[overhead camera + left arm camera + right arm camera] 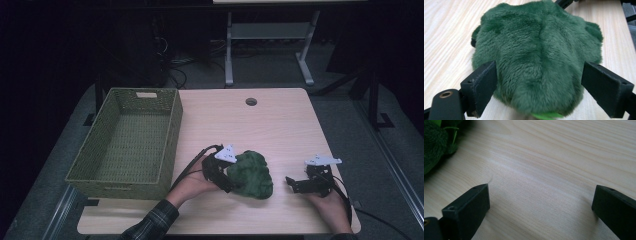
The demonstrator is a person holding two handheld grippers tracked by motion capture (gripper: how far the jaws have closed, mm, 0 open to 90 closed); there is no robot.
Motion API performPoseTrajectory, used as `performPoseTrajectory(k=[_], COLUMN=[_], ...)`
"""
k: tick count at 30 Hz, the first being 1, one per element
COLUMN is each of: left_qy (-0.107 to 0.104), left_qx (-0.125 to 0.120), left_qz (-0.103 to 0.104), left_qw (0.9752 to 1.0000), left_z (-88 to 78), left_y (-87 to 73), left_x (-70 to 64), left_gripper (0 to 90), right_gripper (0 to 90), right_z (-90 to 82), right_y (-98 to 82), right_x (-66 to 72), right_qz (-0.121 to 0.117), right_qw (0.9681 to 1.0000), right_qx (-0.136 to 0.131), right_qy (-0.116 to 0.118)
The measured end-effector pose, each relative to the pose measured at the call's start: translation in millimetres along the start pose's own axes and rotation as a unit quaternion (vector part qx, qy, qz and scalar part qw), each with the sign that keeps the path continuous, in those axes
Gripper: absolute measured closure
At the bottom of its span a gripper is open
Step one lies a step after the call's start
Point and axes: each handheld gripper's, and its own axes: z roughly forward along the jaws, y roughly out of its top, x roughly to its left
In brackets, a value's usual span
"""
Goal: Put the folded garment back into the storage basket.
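Observation:
A dark green plush toy (252, 174) lies on the wooden table (280, 125) near its front edge. My left gripper (229, 176) reaches it from the left, jaws spread wide on either side of it. In the left gripper view the plush toy (536, 55) fills the gap of the left gripper (539, 87); the fur brushes the pads but is not squeezed. My right gripper (292, 182) rests to the right of the toy, apart from it. The right gripper (541, 202) is open over bare wood, with the plush toy (434, 142) at the upper left.
A green woven basket (170, 135) with nothing in it stands at the table's left side. A round cable hole (251, 101) sits near the far edge. A white desk frame (270, 45) and cables stand on the floor beyond the table.

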Motion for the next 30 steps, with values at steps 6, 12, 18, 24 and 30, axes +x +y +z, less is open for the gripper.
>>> performPoseTrajectory(k=[6, 12, 18, 24, 30], left_qy=[-0.003, -0.001, 0.001, 0.005, 0.012], left_qx=[0.015, 0.032, 0.049, 0.057, 0.065], left_qz=[0.001, 0.008, 0.009, 0.007, 0.015], left_qw=[0.9999, 0.9995, 0.9988, 0.9983, 0.9977], left_z=[13.5, 25.6, 32.1, 34.7, 31.9], left_y=[-3.5, -5.0, -7.0, -7.3, -6.7], left_x=[2.2, 1.6, 1.7, 0.9, 0.4], left_gripper=[12.9, 12.9, 13.1, 14.7, 23.0], right_gripper=[1.3, 1.3, 1.4, 1.4, 1.4], right_z=[0.0, -0.1, -0.2, -0.1, -0.1], right_y=[0.0, 0.0, -0.1, 0.0, 0.0], right_x=[-0.1, -0.1, 0.0, 0.1, 0.2], right_qz=[0.0, 0.001, 0.003, 0.005, 0.005], right_qw=[1.0, 1.0, 1.0, 1.0, 1.0], right_qx=[0.0, 0.0, 0.001, 0.001, 0.001], right_qy=[-0.001, -0.001, -0.002, -0.002, -0.003])
